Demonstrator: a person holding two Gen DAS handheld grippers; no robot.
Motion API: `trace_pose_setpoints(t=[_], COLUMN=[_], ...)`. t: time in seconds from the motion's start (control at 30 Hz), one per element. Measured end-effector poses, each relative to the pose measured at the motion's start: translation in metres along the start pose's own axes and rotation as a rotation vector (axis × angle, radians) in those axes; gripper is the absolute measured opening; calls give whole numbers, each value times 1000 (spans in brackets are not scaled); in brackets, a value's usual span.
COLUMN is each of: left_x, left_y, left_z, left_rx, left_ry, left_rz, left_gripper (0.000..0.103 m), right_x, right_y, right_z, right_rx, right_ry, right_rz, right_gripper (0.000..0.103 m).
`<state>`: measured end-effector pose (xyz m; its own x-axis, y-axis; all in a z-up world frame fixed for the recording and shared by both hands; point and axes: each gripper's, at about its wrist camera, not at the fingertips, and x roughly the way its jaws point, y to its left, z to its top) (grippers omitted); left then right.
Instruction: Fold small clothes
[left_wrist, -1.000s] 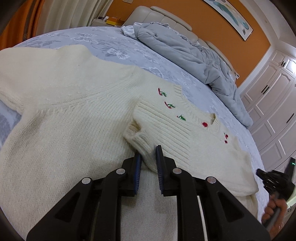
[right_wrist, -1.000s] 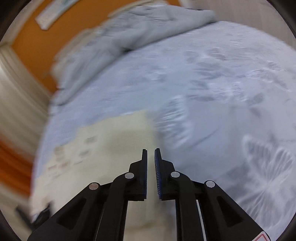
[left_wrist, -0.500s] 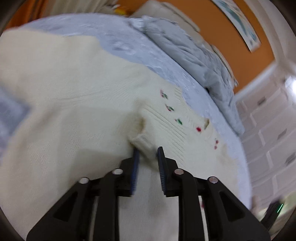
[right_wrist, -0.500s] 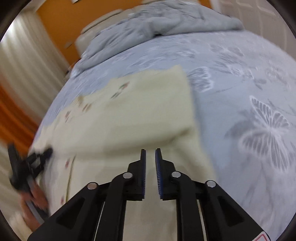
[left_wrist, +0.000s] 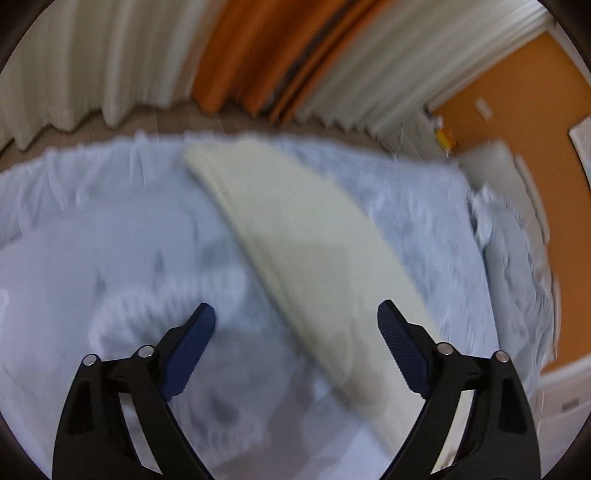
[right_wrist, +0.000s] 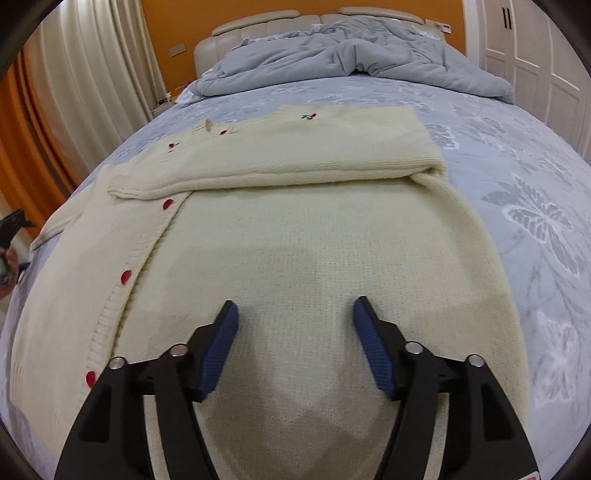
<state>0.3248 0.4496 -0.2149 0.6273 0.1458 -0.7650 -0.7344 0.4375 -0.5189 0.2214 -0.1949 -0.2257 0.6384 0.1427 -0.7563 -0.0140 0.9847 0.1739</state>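
Observation:
A cream knitted cardigan with red buttons lies flat on the bed, one sleeve folded across its chest. My right gripper hovers over the cardigan's lower part, its jaws opening, nothing between them. In the blurred left wrist view a long cream strip of the cardigan runs diagonally across the bedsheet. My left gripper hangs above it, jaws opening wide, holding nothing. At the left edge of the right wrist view a hand holds the left gripper's handle.
The bed carries a light blue butterfly-print sheet. A crumpled grey duvet lies by the headboard. Cream and orange curtains hang past the bed's side. White wardrobe doors stand at the right.
The left gripper let go of the sleeve cuff, opened wide and swung away toward the bed's curtain side. The right gripper opened from shut and now looks along the cardigan.

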Motion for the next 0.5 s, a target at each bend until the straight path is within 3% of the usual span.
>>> trace_pose_setpoints(t=[0.03, 0.07, 0.1, 0.17, 0.23, 0.3, 0.4, 0.5], left_x=[5, 11, 12, -8, -38, -77, -125, -145], left_y=[-6, -14, -20, -41, -74, -130, -205, -254], left_z=[2, 4, 4, 3, -1, -30, -101, -199], left_rx=[15, 42, 62, 116, 215, 379, 583, 753], left_ry=[22, 59, 69, -4, -69, -116, -103, 9], left_rz=[17, 25, 43, 44, -16, -118, -303, -438], left_gripper=[53, 7, 9, 8, 8, 8, 8, 9], right_x=[0, 0, 1, 2, 2, 1, 1, 0], right_y=[2, 3, 4, 2, 0, 0, -1, -4], right_z=[-1, -2, -2, -3, -3, -3, -3, -3], right_rx=[-5, -10, -16, -11, 3, 4, 13, 24], right_ry=[0, 0, 3, 0, -1, -3, -7, -10], right_rz=[-4, -8, -7, 3, 26, 32, 48, 64], right_gripper=[68, 69, 71, 71, 73, 74, 75, 76])
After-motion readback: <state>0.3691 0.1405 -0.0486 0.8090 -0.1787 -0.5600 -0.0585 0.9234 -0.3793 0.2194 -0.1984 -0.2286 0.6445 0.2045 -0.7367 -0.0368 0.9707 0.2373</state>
